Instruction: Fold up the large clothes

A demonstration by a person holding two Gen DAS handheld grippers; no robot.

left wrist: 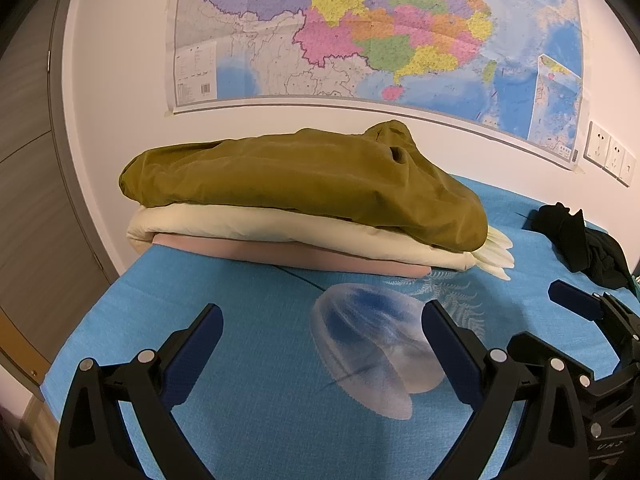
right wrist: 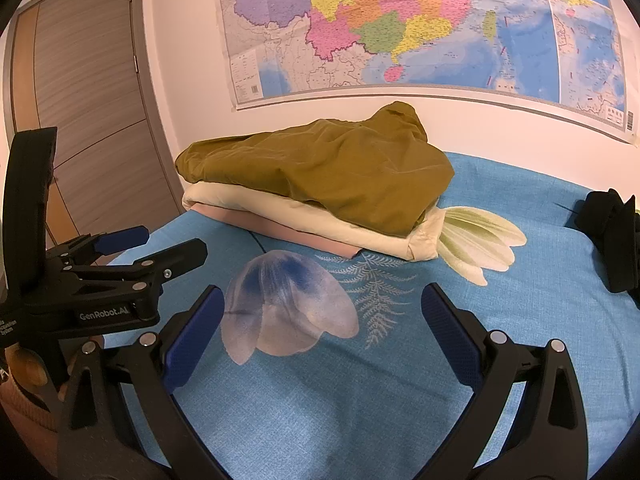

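Observation:
A stack of folded clothes lies at the far side of the blue bed cover, by the wall: an olive-brown garment (left wrist: 296, 176) (right wrist: 332, 168) on top, a cream one (left wrist: 256, 226) (right wrist: 360, 228) under it, a pink one (left wrist: 280, 254) (right wrist: 280, 230) at the bottom. A crumpled black garment (left wrist: 584, 244) (right wrist: 612, 232) lies unfolded at the right. My left gripper (left wrist: 322, 320) is open over the bare cover, short of the stack, holding nothing. My right gripper (right wrist: 322, 302) is open too, empty, beside the left one, which shows at the left of the right wrist view.
The blue bed cover (left wrist: 248, 400) (right wrist: 340, 400) has printed flowers and a fern. A large map (left wrist: 360, 28) (right wrist: 420, 24) hangs on the white wall behind. Wall sockets (left wrist: 608, 152) sit at the right. A wooden door (right wrist: 84, 100) stands at the left.

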